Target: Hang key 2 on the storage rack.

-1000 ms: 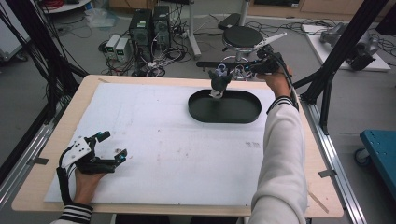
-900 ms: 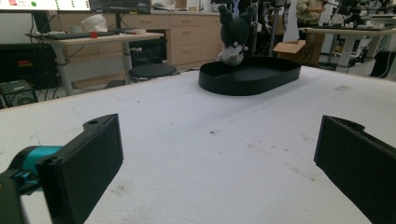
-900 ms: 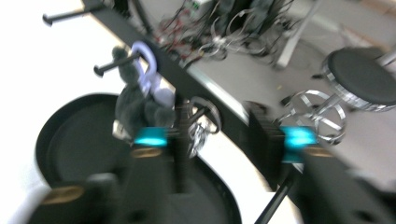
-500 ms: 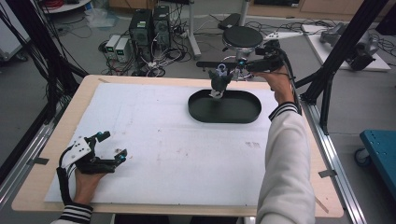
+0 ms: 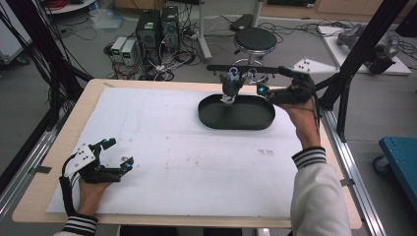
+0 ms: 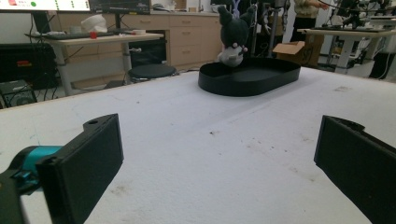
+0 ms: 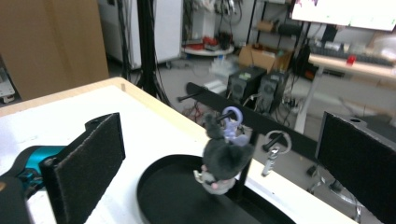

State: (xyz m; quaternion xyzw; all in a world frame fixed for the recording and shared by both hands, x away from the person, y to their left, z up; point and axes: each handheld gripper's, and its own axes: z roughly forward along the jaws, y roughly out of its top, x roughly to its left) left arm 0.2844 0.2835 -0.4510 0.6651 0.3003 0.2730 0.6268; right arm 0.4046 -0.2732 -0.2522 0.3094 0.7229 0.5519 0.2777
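A dark grey plush toy (image 5: 229,87) hangs by a lavender ring (image 7: 232,122) from a peg on a black bar (image 5: 246,69), just above the far end of a black oval tray (image 5: 246,120). My right gripper (image 5: 265,86) hovers to the right of the toy and points at it. Its jaws have just been opening and now stand open, with nothing held between them. At the near left my left gripper (image 5: 119,153) rests on the white mat, open and empty. From there the toy (image 6: 232,35) and the tray (image 6: 250,77) are seen far ahead.
A second key ring (image 7: 273,149) hangs on the neighbouring peg of the bar. A white mat (image 5: 172,147) covers the wooden table. Behind the table's far edge stand a stool (image 5: 255,39) and computer boxes (image 5: 157,27) among cables. Black frame posts (image 5: 359,54) rise at the right.
My right gripper let go of the plush toy and drew back to the right. The toy stays hanging on its peg. My left gripper has not moved.
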